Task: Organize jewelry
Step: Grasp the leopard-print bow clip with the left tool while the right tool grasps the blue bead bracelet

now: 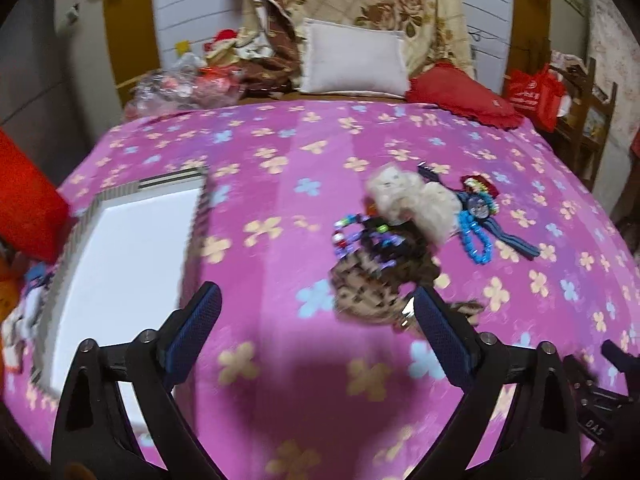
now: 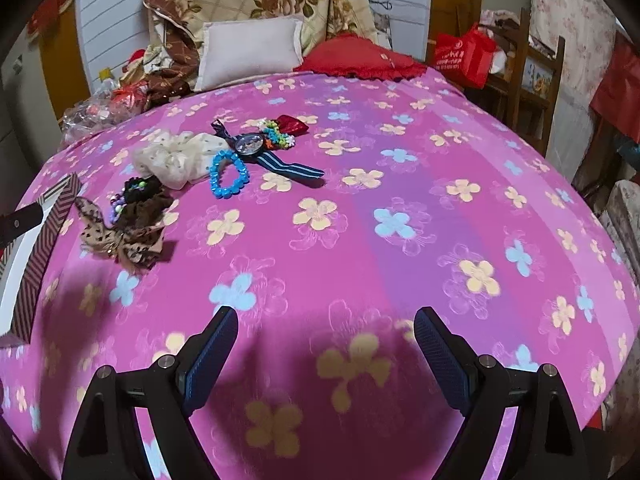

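most of what i can see is the bed under its pink flowered cover (image 2: 360, 240), and everything for the job sits on it. off to the left lies a shallow box (image 1: 120, 264) with a striped rim and a bare white floor, nothing in it that i can make out. near its right side is the jewelry heap: a cream scrunchie (image 2: 176, 158), a leopard-print bow (image 2: 124, 236) with dark beaded bands lying against it, a striped-strap watch (image 2: 250, 145) and, just in front of that, a blue bead bracelet (image 2: 228, 174).

both tongs stand wide apart and carry nothing. the left gripper (image 1: 318, 334) hangs over bare cover with the bow just past its right finger; the right gripper (image 2: 326, 354) is well short of the pile.

i'd say the step is picking a first piece. best to take the bow alone: centre it between the fingers, come down onto it, and pinch the fabric knot so the beads aren't dragged along.
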{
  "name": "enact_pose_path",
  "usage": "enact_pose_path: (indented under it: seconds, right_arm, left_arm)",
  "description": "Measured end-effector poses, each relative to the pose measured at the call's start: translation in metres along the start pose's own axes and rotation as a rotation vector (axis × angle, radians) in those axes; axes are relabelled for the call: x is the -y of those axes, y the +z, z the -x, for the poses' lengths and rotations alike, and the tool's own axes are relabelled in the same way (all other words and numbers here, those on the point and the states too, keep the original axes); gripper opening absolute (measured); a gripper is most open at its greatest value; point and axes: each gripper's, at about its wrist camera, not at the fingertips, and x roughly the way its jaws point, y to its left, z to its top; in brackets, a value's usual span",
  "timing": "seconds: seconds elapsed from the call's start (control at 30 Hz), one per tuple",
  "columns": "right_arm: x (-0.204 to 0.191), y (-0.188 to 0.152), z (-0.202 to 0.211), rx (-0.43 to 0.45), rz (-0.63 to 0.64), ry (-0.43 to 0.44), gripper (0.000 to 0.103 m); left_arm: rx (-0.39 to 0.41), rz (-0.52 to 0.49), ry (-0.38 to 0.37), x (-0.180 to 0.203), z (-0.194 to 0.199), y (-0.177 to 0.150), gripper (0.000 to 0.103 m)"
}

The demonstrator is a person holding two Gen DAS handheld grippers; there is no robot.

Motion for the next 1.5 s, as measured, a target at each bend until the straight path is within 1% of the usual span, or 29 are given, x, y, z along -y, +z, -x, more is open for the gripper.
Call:
enact_pose_path:
  seconds: [0.03,0.1,0.13,0.27,0.33,0.37,0.43,0.5,0.53,0.6,0.67,0.77,0.87,0.9,0.93,0.97,1.0,1.03,1.07,1.2,1.27,1.37,1.43,1.5]
  right_arm:
    - [-0.002,0.004,-0.004,-0.012,0.004,0.002,0.088]
    - [-0.005,0.009,-0.009,-0.025,0.014,-0.006,0.088]
    - [-0.007,0.013,-0.011,-0.030,0.017,-0.006,0.088]
    - [-0.016,0.025,-0.017,-0.042,0.026,-0.006,0.088]
    - [-0.021,0.031,-0.021,-0.057,0.020,0.015,0.086]
    - [-0.024,0.034,-0.024,-0.067,0.024,0.024,0.082]
    - [-0.029,0.038,-0.029,-0.082,0.041,0.042,0.079]
    - [-0.035,0.043,-0.034,-0.093,0.059,0.054,0.071]
    - [-0.038,0.045,-0.038,-0.103,0.064,0.058,0.070]
    - [-0.040,0.050,-0.041,-0.107,0.053,0.081,0.070]
    - [-0.042,0.054,-0.041,-0.102,0.046,0.102,0.070]
    - [-0.042,0.061,-0.044,-0.101,0.029,0.123,0.070]
    - [-0.039,0.067,-0.049,-0.114,0.006,0.138,0.070]
    - [-0.037,0.067,-0.050,-0.117,-0.002,0.140,0.070]
    - [-0.036,0.067,-0.050,-0.119,-0.007,0.142,0.070]
    - [-0.034,0.067,-0.051,-0.122,-0.013,0.144,0.070]
    - [-0.034,0.066,-0.053,-0.128,-0.015,0.149,0.070]
    - [-0.033,0.065,-0.054,-0.130,-0.017,0.155,0.070]
    - [-0.033,0.065,-0.055,-0.133,-0.018,0.163,0.070]
    - [-0.037,0.071,-0.056,-0.125,-0.006,0.181,0.070]
    - [-0.041,0.078,-0.057,-0.120,0.009,0.197,0.070]
    - [-0.047,0.089,-0.067,-0.128,0.022,0.215,0.070]
    - [-0.050,0.097,-0.077,-0.131,0.030,0.213,0.070]
    - [-0.054,0.106,-0.091,-0.147,0.029,0.218,0.070]
  left_arm:
    - [-0.012,0.002,-0.025,0.000,-0.006,0.002,0.086]
    - [-0.040,0.001,-0.077,-0.004,-0.017,0.003,0.076]
    - [-0.061,0.005,-0.099,-0.007,-0.024,0.002,0.075]
    - [-0.127,0.052,-0.150,-0.022,-0.042,0.002,0.074]
    - [-0.144,0.074,-0.175,-0.028,-0.048,0.004,0.074]
    - [-0.148,0.079,-0.185,-0.031,-0.051,0.005,0.074]
    - [-0.158,0.085,-0.194,-0.035,-0.057,0.007,0.074]
    - [-0.166,0.093,-0.222,-0.036,-0.064,0.011,0.074]
    - [-0.170,0.096,-0.231,-0.036,-0.065,0.012,0.074]
    - [-0.179,0.089,-0.264,-0.033,-0.069,0.015,0.074]
    - [-0.184,0.077,-0.318,-0.027,-0.070,0.016,0.074]
    - [-0.214,0.069,-0.383,-0.019,-0.077,0.015,0.074]
    - [-0.233,0.046,-0.400,-0.012,-0.084,0.012,0.074]
    - [-0.237,0.034,-0.401,-0.009,-0.086,0.011,0.069]
    - [-0.240,0.023,-0.402,-0.007,-0.087,0.009,0.060]
    - [-0.254,0.010,-0.399,-0.004,-0.090,0.007,0.036]
    - [-0.273,0.002,-0.400,-0.002,-0.093,0.005,0.016]
    - [-0.289,0.002,-0.409,-0.001,-0.095,0.004,0.009]
    - [-0.296,0.010,-0.409,-0.001,-0.095,0.002,0.009]
    - [-0.301,0.019,-0.355,-0.009,-0.085,0.004,0.007]
    - [-0.285,0.025,-0.318,-0.017,-0.075,0.003,0.007]
    - [-0.261,0.004,-0.255,-0.023,-0.069,0.002,0.008]
    - [-0.267,0.011,-0.264,-0.025,-0.073,0.000,0.015]
    - [-0.281,0.007,-0.282,-0.024,-0.079,-0.003,0.029]
